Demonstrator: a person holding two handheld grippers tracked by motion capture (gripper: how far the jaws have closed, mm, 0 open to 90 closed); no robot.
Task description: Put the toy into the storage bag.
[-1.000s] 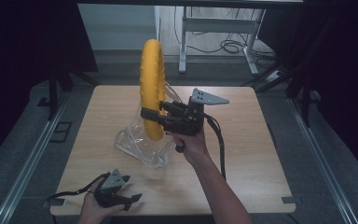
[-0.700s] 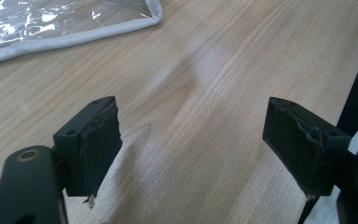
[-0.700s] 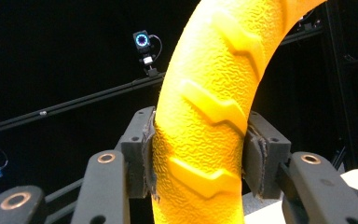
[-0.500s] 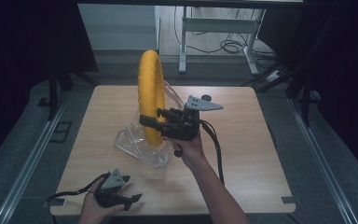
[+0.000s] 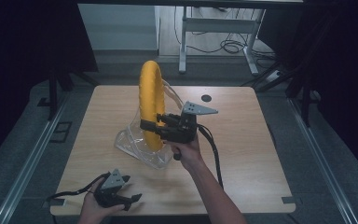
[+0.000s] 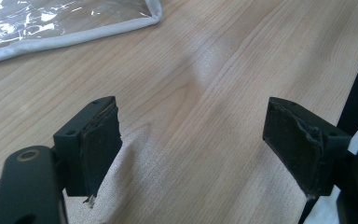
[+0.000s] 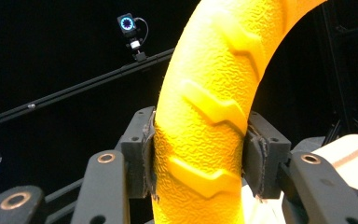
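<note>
My right hand-held gripper (image 5: 150, 126) clamps the yellow ring (image 5: 151, 102) upright, its bottom inside the clear bag (image 5: 135, 144) mid-tabletop (image 5: 251, 140). My left hand-held gripper (image 5: 128, 198) gapes empty, nearer me than the bag.

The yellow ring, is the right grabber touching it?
Touching. In the right gripper view both pads press against the yellow ring, one on each side, with no gap.

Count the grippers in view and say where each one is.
2. The right gripper is clamped on the yellow ring at mid-table; the left gripper is open at the near left edge.
</note>
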